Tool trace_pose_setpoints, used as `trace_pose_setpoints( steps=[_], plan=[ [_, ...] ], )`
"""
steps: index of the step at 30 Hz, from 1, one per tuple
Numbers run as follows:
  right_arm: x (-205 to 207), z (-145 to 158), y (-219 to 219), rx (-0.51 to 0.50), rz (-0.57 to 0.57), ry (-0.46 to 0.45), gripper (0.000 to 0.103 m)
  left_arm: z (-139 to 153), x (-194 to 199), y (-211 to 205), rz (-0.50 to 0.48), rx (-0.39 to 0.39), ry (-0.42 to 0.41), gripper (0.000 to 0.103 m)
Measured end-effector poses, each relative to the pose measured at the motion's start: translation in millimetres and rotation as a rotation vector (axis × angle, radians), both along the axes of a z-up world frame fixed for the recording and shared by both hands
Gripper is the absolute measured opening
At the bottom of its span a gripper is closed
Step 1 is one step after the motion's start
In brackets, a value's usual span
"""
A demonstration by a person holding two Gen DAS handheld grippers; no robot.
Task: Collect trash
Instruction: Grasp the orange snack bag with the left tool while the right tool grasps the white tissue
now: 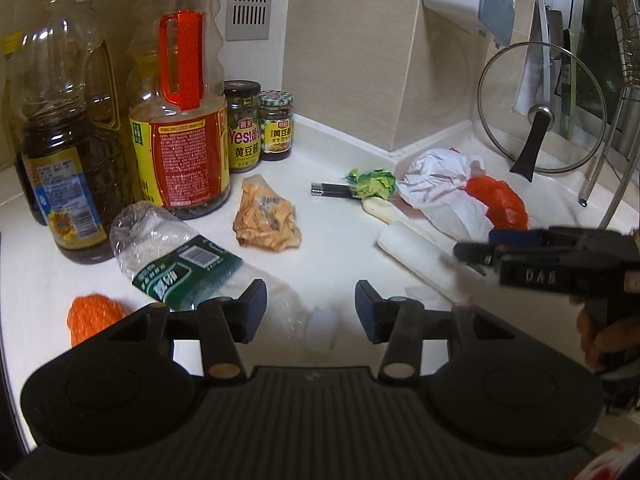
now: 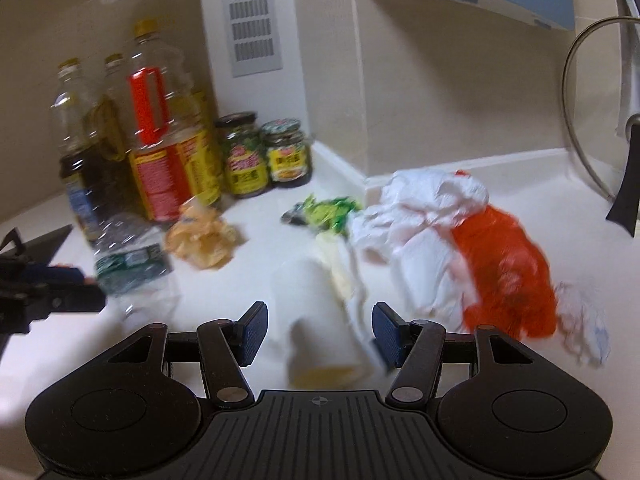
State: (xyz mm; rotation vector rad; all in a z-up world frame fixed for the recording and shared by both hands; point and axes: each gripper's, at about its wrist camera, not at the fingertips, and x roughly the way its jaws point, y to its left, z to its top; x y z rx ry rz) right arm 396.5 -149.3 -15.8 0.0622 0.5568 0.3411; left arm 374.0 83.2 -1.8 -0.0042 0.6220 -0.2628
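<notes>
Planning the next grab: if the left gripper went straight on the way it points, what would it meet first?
Probably the crushed clear plastic bottle with the green label, whose neck end lies between the open fingers of the left gripper; depth is unclear.

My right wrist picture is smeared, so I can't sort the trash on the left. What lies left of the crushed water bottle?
Observer: An orange mesh ball, on the counter just left of the water bottle.
Operator: And the dark thing by the green wrapper?
Observer: A black stick with a metal tip, lying flat, one end at the green wrapper.
Operator: Is the left claw gripping anything?
Observer: No. The left claw is open, hovering over the bottle's neck without pinching it.
</notes>
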Motion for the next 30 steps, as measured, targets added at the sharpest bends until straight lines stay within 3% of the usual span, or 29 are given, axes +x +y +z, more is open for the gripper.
trace_pose_setpoints(
  steps=[9, 20, 21, 22, 23, 30],
  plan=[
    [54.6, 26.5, -36.4, -0.066, -0.153, -0.118, 0.059, 6.2, 36.6, 9.5, 0.012, 0.023, -0.038, 0.047],
    [108.0, 6.2, -53.0, 0.046, -0.22, -0.028, 0.059, 0.0, 60.7, 19.6, 0.039, 0.047, -0.036, 0.048],
    [107.8, 4.6, -52.3, 0.049, -0.223, -0.028, 0.053, -0.6, 61.4, 20.5, 0.039, 0.048, -0.036, 0.048],
    [108.0, 3.2, -52.5, 0.054, -0.215, -0.029, 0.031, -1.2, 61.9, 21.3, 0.04, 0.049, -0.035, 0.049],
    [109.9, 2.3, -53.3, 0.06, -0.207, -0.018, 0.022, -1.2, 61.6, 21.9, 0.041, 0.05, -0.036, 0.049],
    [90.9, 9.4, -54.1, 0.077, -0.196, -0.098, 0.01, -2.4, 65.8, 23.5, 0.04, 0.048, -0.038, 0.049]
  ],
)
